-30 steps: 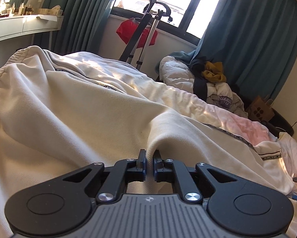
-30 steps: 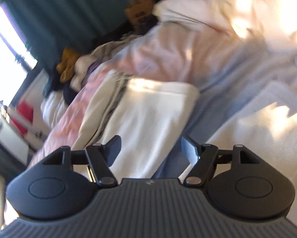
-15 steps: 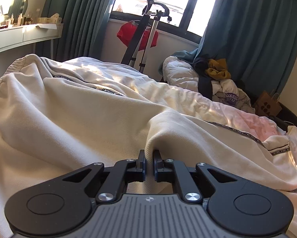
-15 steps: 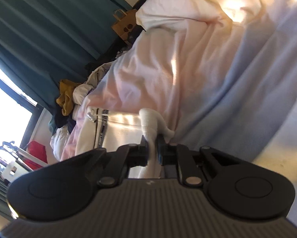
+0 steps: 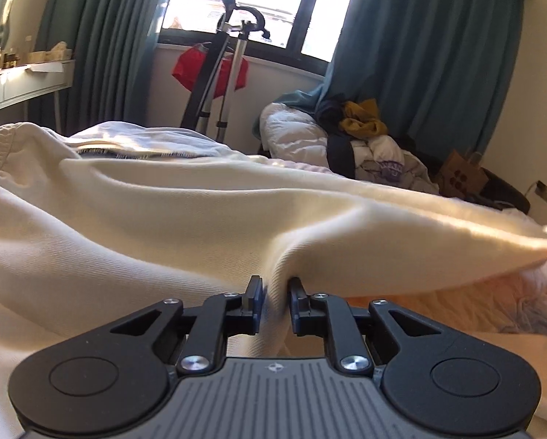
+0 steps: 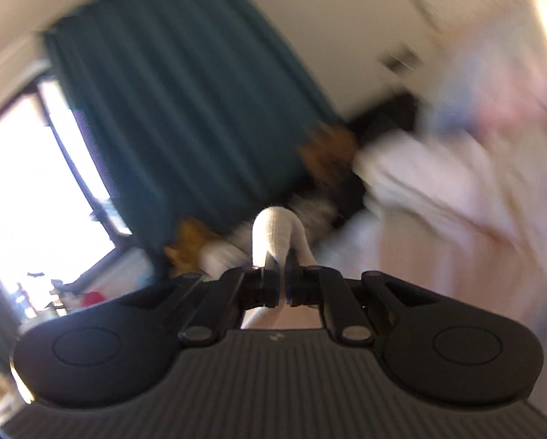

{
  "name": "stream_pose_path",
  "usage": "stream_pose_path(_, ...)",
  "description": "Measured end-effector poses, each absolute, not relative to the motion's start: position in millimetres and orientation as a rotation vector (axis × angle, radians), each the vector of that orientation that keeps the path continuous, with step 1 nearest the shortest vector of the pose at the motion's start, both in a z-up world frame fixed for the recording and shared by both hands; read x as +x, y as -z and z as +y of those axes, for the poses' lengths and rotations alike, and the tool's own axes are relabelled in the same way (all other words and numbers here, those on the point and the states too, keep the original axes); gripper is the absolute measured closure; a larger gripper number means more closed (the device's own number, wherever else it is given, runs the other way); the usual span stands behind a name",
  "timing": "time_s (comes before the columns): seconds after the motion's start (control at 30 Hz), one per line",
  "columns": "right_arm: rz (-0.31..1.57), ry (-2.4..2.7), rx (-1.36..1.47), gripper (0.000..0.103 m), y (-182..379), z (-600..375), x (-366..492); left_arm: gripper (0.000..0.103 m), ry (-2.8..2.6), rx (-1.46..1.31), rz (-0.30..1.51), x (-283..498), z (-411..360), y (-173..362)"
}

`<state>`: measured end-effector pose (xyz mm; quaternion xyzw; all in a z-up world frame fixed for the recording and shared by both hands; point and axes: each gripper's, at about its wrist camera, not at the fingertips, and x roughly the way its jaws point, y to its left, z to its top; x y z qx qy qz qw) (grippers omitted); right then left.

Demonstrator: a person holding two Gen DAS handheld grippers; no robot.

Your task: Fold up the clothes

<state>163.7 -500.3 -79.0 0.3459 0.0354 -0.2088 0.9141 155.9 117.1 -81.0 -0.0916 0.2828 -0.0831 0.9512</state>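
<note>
Pinching cream garment [image 5: 207,212] — left gripper [image 5: 276,289] nearly closed on a fold, right gripper [image 6: 276,278] likewise clamped — background blurred

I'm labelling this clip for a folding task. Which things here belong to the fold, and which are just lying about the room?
In the job:
cream garment
left gripper, shut on it
right gripper, shut on it

Lying about:
clothes pile
red cloth on a stand
teal curtains
brown paper bag
</note>
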Motion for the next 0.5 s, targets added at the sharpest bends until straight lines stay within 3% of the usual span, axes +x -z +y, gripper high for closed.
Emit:
stream_pose_path(0.1,0.302,0.532,0.821,0.096,138.7,-514.6,160.2,0.084,0.174,-0.190,0.625,158.1,117.8,87.9)
stream_pose_path(0.2,0.376,0.565,0.900,0.093,163.7,-509.7,142.7,0.082,0.179,-0.215,0.643,157.6,122.2,89.5)
stream_pose_path(0.27,0.365,0.574,0.936,0.092,159.5,-502.0,127.4,0.079,0.185,-0.223,0.642,155.4,124.5,85.7)
stream_pose_path(0.33,0.360,0.594,0.944,0.092,151.1,-494.3,103.7,0.067,0.197,-0.224,0.642,151.8,126.4,81.4)
stream_pose_path(0.5,0.350,0.643,0.962,0.092,129.9,-475.0,44.4,0.062,0.202,-0.212,0.647,136.4,129.6,71.1)
